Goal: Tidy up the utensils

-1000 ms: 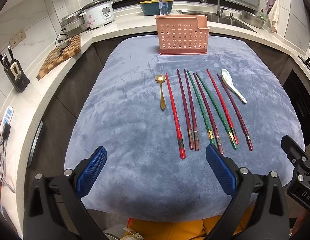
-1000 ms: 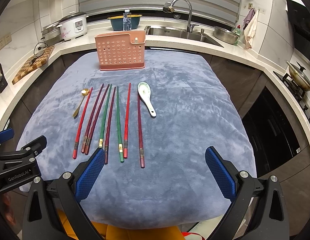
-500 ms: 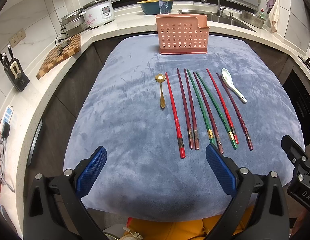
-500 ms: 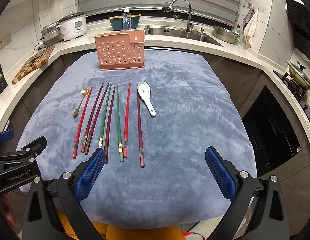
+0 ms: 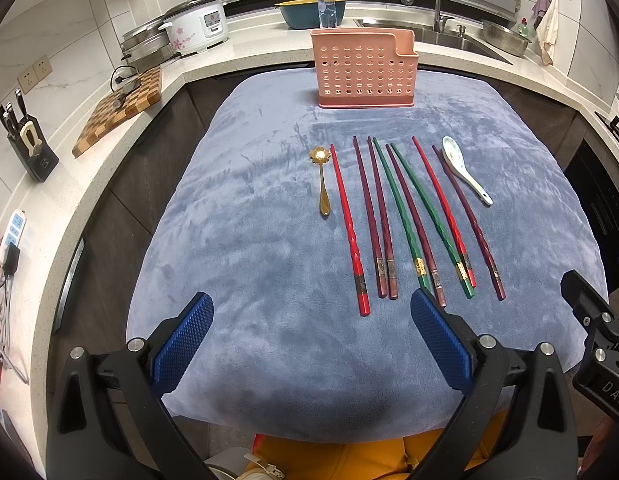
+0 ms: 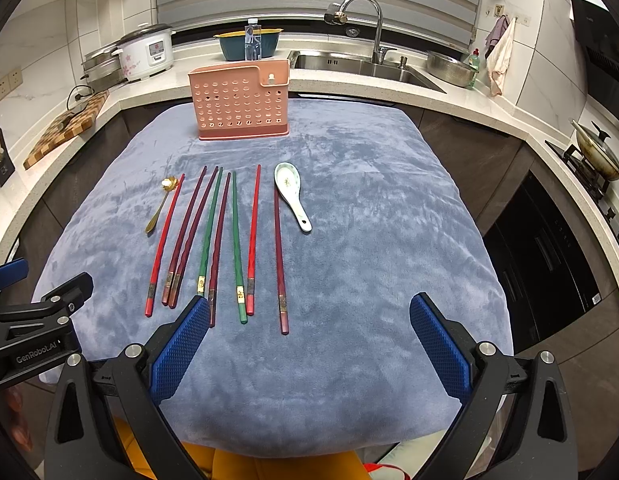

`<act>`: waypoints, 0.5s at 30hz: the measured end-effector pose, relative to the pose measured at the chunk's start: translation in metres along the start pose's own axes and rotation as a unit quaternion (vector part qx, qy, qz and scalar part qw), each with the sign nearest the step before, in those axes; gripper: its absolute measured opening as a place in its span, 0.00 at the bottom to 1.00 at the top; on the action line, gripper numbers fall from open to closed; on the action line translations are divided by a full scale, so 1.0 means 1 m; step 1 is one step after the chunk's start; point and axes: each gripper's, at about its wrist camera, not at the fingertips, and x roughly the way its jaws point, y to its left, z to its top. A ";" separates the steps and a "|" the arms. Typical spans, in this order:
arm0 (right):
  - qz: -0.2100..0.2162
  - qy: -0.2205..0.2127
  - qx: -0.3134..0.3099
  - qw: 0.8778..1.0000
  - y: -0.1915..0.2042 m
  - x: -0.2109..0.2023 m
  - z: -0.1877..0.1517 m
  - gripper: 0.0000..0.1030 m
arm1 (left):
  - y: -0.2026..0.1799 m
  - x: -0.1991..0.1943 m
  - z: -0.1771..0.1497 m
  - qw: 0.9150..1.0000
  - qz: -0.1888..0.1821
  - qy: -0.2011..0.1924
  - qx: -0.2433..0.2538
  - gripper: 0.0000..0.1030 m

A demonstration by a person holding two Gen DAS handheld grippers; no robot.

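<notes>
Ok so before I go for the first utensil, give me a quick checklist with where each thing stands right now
1. Left tongs open and empty: ok.
2. Right tongs open and empty: ok.
3. Pink holder upright at the far end of the blue cloth: ok.
4. Holder compartments free inside: cannot tell, only its outer wall shows.
5. Chopsticks lying flat in a row, none stacked, though some touch or lie close: ok.
6. Gold spoon and white spoon lying at either end of the row, unobstructed: ok.
</notes>
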 end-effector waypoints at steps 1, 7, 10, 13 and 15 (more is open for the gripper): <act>0.000 0.000 0.000 1.000 0.000 0.000 0.000 0.93 | 0.000 0.000 0.000 1.000 0.000 0.000 0.000 0.92; 0.000 0.000 -0.001 1.000 0.000 0.000 0.000 0.93 | 0.000 0.000 0.000 1.000 0.000 0.000 0.000 0.92; 0.000 0.000 0.000 1.000 0.000 0.000 0.000 0.93 | -0.006 0.003 0.001 1.000 -0.001 0.001 0.000 0.92; 0.000 0.000 0.000 1.000 0.000 0.000 0.001 0.93 | -0.004 0.004 0.001 1.000 -0.001 0.001 0.000 0.92; 0.000 0.000 0.000 1.000 0.000 0.000 0.001 0.93 | -0.004 0.004 0.002 1.000 -0.001 0.001 0.000 0.92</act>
